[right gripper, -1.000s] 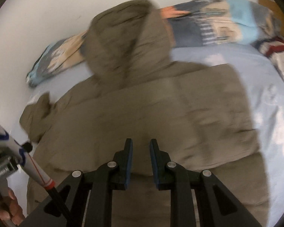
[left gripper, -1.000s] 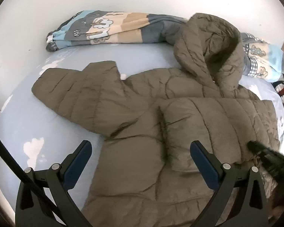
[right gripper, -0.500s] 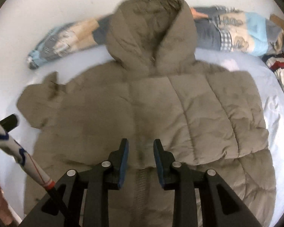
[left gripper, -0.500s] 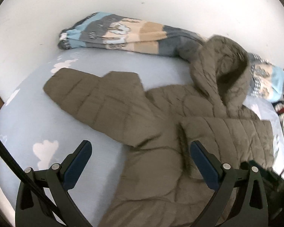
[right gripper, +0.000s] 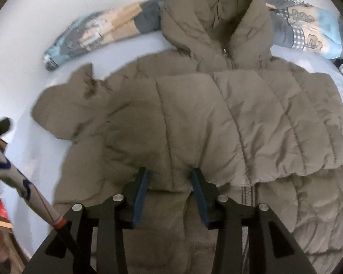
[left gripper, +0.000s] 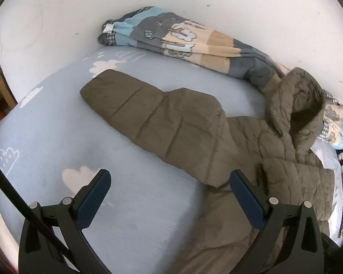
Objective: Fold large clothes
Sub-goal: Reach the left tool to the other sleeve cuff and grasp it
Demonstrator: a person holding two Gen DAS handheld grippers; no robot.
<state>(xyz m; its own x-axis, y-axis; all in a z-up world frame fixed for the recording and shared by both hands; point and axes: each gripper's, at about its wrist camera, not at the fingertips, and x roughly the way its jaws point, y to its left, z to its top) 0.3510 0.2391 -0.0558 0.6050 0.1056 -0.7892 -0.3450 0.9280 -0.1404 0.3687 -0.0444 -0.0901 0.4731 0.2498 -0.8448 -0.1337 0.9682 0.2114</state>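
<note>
Left gripper point(left gripper: 169, 182) — fingers wide apart, empty, above the bed point(left gripper: 57, 123): pale blue sheet, white cloud print. Jacket point(left gripper: 194, 137) — olive, quilted, puffy, hooded; lies flat across the bed, one sleeve point(left gripper: 135, 105) stretched out leftward, the other sleeve point(right gripper: 274, 123) folded over the front. Blanket point(left gripper: 183, 38) — rolled, blue-grey-beige cartoon print, along the white wall behind the hood. Right gripper point(right gripper: 169, 178) — fingers opening, a padded ridge between them, cuff edge just there; contact unclear.
</note>
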